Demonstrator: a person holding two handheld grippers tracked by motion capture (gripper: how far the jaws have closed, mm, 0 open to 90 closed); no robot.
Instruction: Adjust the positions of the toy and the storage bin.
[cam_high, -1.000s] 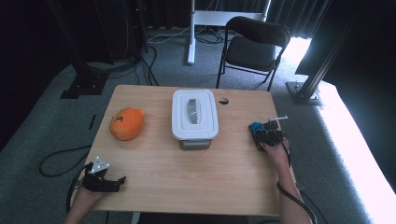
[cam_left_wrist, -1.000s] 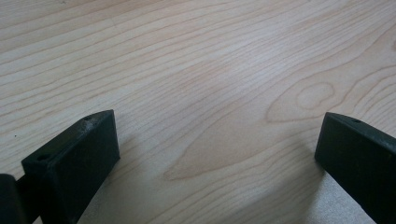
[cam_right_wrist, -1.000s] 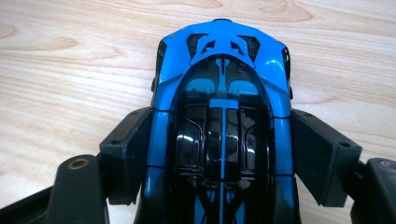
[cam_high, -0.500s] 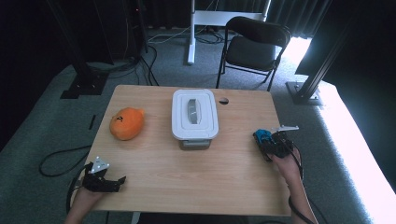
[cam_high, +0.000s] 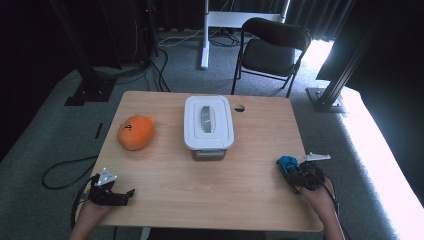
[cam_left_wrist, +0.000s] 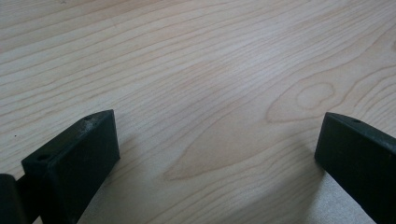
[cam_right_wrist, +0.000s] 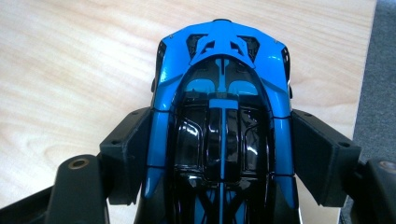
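Observation:
A blue and black toy car (cam_right_wrist: 220, 116) sits between the jaws of my right gripper (cam_right_wrist: 219, 154), which press on its two sides. In the high view the same car (cam_high: 286, 163) and right gripper (cam_high: 292, 172) are near the table's right front corner. My left gripper (cam_high: 125, 192) rests at the front left edge of the table. In the left gripper view it (cam_left_wrist: 215, 149) stands open over bare wood, with nothing between its black fingers (cam_left_wrist: 74, 163).
A white lidded box (cam_high: 208, 122) stands in the middle of the wooden table (cam_high: 240, 200). An orange plush toy (cam_high: 135, 132) lies at the left. A black folding chair (cam_high: 272, 50) stands behind the table. A small dark hole (cam_high: 239, 107) marks the tabletop beside the box.
My right gripper has carried the blue car toward the table's front edge, nearer the person. The left gripper has stayed in place.

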